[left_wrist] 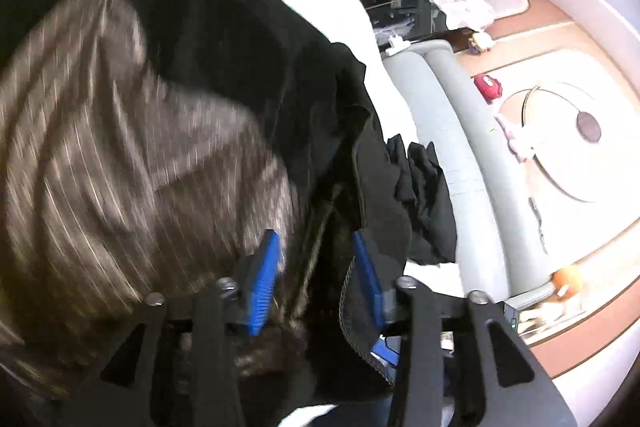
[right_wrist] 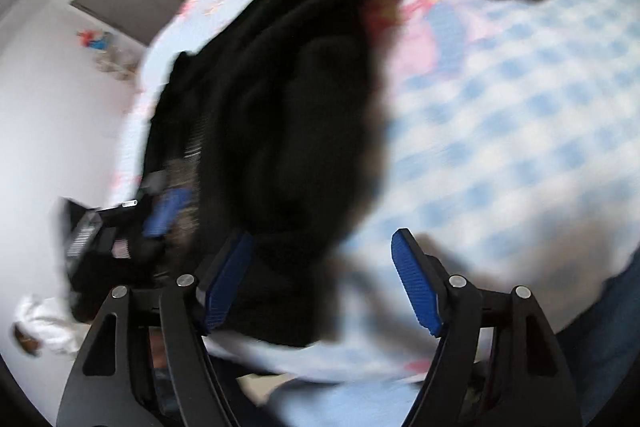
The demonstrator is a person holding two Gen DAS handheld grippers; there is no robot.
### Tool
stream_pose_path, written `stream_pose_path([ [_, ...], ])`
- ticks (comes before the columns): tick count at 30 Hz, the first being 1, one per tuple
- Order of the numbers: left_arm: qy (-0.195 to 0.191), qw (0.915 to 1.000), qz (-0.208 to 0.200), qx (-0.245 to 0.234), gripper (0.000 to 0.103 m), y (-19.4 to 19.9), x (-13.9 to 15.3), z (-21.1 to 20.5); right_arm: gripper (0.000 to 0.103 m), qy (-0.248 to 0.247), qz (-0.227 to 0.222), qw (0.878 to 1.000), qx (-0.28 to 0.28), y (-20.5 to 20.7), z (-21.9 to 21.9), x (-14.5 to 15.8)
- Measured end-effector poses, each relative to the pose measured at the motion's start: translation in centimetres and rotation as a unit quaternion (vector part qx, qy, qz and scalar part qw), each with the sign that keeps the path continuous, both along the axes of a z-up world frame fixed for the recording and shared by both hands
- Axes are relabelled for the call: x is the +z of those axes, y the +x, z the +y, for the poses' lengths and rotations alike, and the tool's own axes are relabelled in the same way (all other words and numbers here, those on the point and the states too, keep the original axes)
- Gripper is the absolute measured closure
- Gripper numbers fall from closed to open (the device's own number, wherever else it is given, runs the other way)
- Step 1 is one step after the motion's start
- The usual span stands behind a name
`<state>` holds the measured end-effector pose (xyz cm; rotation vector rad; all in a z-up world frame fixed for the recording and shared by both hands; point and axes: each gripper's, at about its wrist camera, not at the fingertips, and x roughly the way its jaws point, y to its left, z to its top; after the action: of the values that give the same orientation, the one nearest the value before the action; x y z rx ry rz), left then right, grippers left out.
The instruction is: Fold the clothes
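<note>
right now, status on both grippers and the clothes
Left gripper open, fabric between its fingers. Right gripper open, its left finger against the black garment. Garment bunched on checked bedsheet, not folded. Nothing blocking; views blurred.

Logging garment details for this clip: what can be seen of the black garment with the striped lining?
The black garment looks thick and fleecy outside, with a brown, pale-striped lining turned outward. It lies bunched on the blue-checked bedsheet. The left hand-held gripper has fabric between its blue pads; a closed grip cannot be confirmed. The right hand-held gripper is open, its left finger against the cloth. Motion blur hides detail.
</note>
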<state>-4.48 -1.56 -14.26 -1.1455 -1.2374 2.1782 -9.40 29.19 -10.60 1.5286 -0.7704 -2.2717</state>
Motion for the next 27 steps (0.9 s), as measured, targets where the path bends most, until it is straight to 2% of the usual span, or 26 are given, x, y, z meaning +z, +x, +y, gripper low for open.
stream_pose_path([
  [3,-0.057,0.998,-0.016,-0.024,0.059,-0.5,-0.3,3.0,0.029,0.028,0.0,1.0,-0.008,-0.6,0.0,0.2],
  [5,-0.089,0.9959,0.002,-0.016,0.061,-0.5,0.5,4.3,0.029,0.044,-0.004,0.999,-0.019,-1.0,0.3,0.2],
  [6,-0.101,0.9946,0.02,0.005,0.061,0.2,1.1,4.0,0.029,0.052,-0.006,0.998,-0.024,-1.2,0.4,0.3],
  [8,-0.107,0.9935,0.036,0.015,0.061,0.7,1.9,4.0,0.029,0.067,-0.011,0.997,-0.035,-1.6,0.8,0.4],
  [11,-0.114,0.993,0.029,0.002,0.059,0.2,1.6,5.0,0.028,0.068,-0.011,0.997,-0.039,-2.2,1.0,0.3],
  [12,-0.111,0.9937,0.02,-0.004,0.058,0.0,1.1,5.1,0.028,0.061,-0.008,0.997,-0.036,-2.5,0.8,0.3],
  [15,-0.03,0.9988,-0.006,-0.039,0.052,-0.8,-0.6,5.5,0.028,0.037,0.005,0.999,-0.009,-3.4,-0.5,0.6],
  [17,0.009,0.999,0.013,-0.042,0.05,-0.5,-0.2,5.2,0.027,0.023,0.012,1.0,0.011,-4.0,-1.4,0.7],
  [19,0.047,0.9967,0.031,-0.059,0.041,-0.3,0.4,4.9,0.025,0.024,0.011,0.999,0.033,-3.9,-2.8,0.0],
  [20,0.057,0.9953,0.034,-0.07,0.036,-0.5,0.6,5.1,0.025,0.03,0.007,0.999,0.044,-3.6,-3.7,-0.7],
  [21,0.04,0.9959,0.029,-0.077,0.034,-0.7,0.6,5.6,0.024,0.035,0.002,0.998,0.055,-3.3,-4.5,-1.4],
  [22,0.006,0.9969,0.019,-0.076,0.045,-0.7,0.7,6.1,0.024,0.04,-0.001,0.997,0.066,-3.1,-5.4,-2.0],
  [23,-0.029,0.9968,0.009,-0.074,0.063,-0.8,0.7,6.6,0.024,0.039,-0.002,0.996,0.077,-3.5,-6.2,-2.6],
  [24,-0.063,0.9953,0.0,-0.073,0.103,-0.9,0.7,7.2,0.024,0.039,-0.003,0.995,0.088,-3.9,-7.0,-3.2],
  [25,-0.077,0.9946,0.006,-0.07,0.103,-0.7,1.3,7.4,0.024,0.044,-0.002,0.995,0.09,-4.1,-7.1,-3.2],
  [27,-0.069,0.9945,0.052,-0.059,0.103,0.3,3.8,7.3,0.024,0.04,0.0,0.995,0.088,-4.6,-6.6,-2.7],
])
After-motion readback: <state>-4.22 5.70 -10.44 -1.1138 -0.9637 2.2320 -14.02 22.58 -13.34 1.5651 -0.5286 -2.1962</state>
